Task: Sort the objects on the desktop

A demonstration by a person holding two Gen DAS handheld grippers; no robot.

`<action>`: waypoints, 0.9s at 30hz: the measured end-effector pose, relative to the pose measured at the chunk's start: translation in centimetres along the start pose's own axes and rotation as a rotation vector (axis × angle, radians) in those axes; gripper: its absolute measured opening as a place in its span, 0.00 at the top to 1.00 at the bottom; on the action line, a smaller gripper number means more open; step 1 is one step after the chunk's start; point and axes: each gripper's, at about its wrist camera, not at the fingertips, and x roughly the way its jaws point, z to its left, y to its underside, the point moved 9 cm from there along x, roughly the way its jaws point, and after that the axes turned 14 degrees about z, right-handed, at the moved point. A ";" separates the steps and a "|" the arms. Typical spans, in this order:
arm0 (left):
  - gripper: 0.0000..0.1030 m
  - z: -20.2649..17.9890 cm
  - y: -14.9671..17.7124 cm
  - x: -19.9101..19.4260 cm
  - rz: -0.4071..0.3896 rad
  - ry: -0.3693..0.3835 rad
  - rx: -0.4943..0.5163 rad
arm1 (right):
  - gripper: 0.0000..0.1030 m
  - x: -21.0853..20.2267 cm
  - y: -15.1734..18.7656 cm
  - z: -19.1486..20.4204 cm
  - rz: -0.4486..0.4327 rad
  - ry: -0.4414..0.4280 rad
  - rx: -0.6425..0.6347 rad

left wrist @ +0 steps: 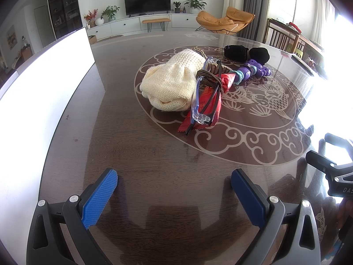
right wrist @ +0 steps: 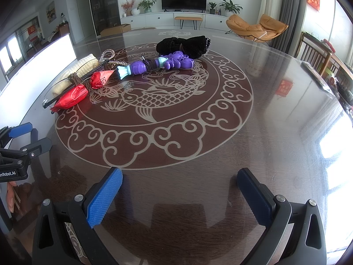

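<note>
Along the bottom edge of the left wrist view, the left gripper (left wrist: 174, 190) hangs just above the dark glossy table (left wrist: 154, 159), its two blue-padded fingers (left wrist: 100, 195) spread wide with nothing between them. At the bottom of the right wrist view the right gripper (right wrist: 179, 193) is likewise spread apart and empty over the same table; part of it also shows at the right edge of the left view, and the left gripper appears at the left edge of the right view with a hand (right wrist: 11, 195) below it.

Beyond the left gripper, toward the middle of the frame, a pile of things lies on the table's pale fish-and-cloud pattern. A cream knitted hat (left wrist: 172, 81) sits at the pile's left. Just right of it a red snack packet (left wrist: 207, 106) lies with a pair of clear-framed glasses (left wrist: 198, 108) across it, and a brown cord (left wrist: 209, 79) is wound around both. A beaded string (left wrist: 203, 55) shows behind the hat. Further right a purple and teal plastic toy (left wrist: 253, 71) touches the packet's far end, and black knitted cloth (left wrist: 247, 54) lies behind the toy. A bright white board (left wrist: 48, 72) fills the left of the frame.
</note>
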 end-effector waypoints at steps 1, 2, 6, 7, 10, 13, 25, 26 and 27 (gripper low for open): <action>0.00 0.0 0.0 0.0 0.000 0.000 0.000 | 0.00 0.0 0.0 0.0 0.000 0.000 0.000; 0.00 0.0 0.0 0.0 0.000 0.000 0.000 | 0.00 0.0 0.0 0.0 0.000 0.000 0.000; 0.00 0.0 0.0 0.0 0.000 0.000 0.000 | 0.00 0.0 0.0 0.0 0.000 0.000 0.000; 0.00 0.0 0.0 0.0 0.000 0.000 0.000 | 0.00 0.0 0.0 0.0 0.000 0.000 0.000; 0.00 0.0 0.0 0.0 0.000 0.000 0.000 | 0.00 0.0 0.0 0.0 0.000 0.000 0.000; 0.00 0.0 0.0 0.0 -0.001 0.003 -0.001 | 0.00 0.0 0.0 0.0 0.000 0.000 0.000; 0.00 3.0 -4.0 -2.8 -0.094 0.194 -0.171 | 0.00 0.0 0.0 0.0 0.000 0.000 0.000; 0.00 3.4 -5.3 -3.4 -0.123 0.185 -0.182 | 0.00 0.0 0.0 0.0 0.000 0.000 0.000; 0.00 3.8 -6.7 -3.7 -0.140 0.164 -0.176 | 0.00 0.0 0.0 0.0 0.000 0.000 0.000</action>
